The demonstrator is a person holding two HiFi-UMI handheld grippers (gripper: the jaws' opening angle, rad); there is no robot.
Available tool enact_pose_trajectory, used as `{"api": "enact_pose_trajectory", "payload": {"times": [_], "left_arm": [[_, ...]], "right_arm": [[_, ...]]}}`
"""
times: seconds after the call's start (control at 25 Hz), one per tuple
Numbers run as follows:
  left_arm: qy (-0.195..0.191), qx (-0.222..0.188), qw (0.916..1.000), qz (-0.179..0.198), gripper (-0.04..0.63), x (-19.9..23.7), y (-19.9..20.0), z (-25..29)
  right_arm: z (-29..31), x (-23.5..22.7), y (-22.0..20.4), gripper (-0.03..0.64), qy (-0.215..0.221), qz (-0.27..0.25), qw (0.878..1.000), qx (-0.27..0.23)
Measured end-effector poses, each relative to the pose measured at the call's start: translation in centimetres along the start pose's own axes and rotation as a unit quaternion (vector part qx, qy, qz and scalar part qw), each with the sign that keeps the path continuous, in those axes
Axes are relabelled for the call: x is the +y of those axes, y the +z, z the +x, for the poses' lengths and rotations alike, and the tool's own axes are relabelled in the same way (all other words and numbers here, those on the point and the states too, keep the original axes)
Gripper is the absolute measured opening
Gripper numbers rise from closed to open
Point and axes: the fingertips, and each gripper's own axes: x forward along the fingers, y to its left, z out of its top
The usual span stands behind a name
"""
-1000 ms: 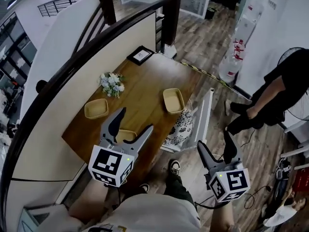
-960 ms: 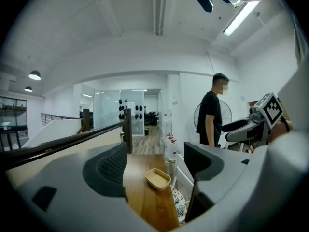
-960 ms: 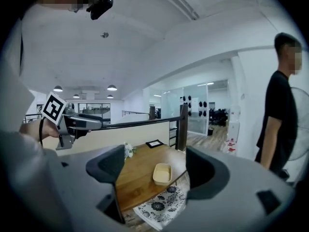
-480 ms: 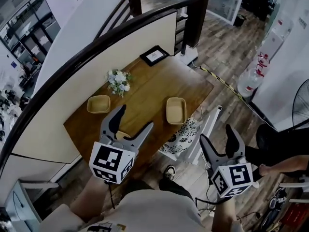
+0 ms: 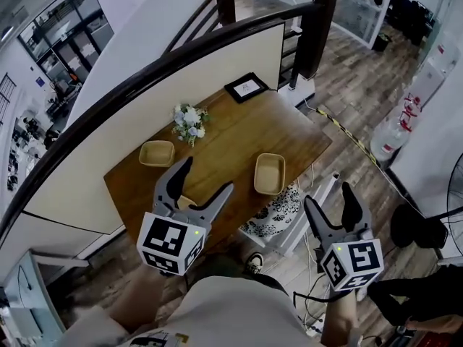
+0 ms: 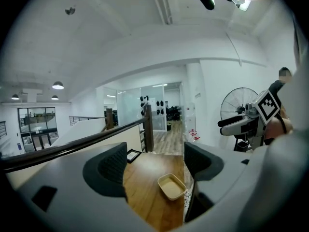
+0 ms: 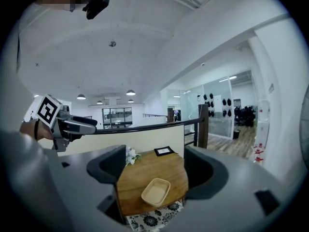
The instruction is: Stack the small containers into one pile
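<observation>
Lying on table [image 5: 231,139] beyond container [image 5: 269,173]: framed sheet [image 5: 247,87], print unreadable.

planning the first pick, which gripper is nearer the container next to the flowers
Left. The left gripper hangs over the table near that container; the right gripper, empty jaws closing, is out past the table's right edge.

A small container [image 5: 186,203] at the near side of the counter [image 5: 231,139] is mostly hidden behind the left gripper [image 5: 207,176]. The far picture frame's [image 5: 247,87] print is too small to read. A patterned seat [image 5: 271,219] is partly tucked under the counter's right edge.
</observation>
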Motion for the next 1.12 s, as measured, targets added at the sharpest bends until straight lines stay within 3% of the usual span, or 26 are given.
{"api": "enact_pose_trajectory", "payload": {"times": [0.6, 1.0, 1.12], "left_arm": [[-0.046, 0.01, 0.9988, -0.011, 0.374, 2.0, -0.5, 2.0], [-0.069, 0.06, 0.9919, -0.088, 0.357, 2.2, -5.2, 7.5], [-0.078, 0.075, 0.9905, -0.086, 0.354, 1.5, -6.8, 9.7]], "right_arm": [[2.0, 0.9, -0.8, 0.37, -0.039, 0.039, 0.998, 0.021], [7.3, -1.1, -4.9, 0.347, -0.058, 0.072, 0.994, 0.064], [9.5, -2.1, -7.2, 0.344, -0.067, 0.092, 0.99, 0.087]]}}
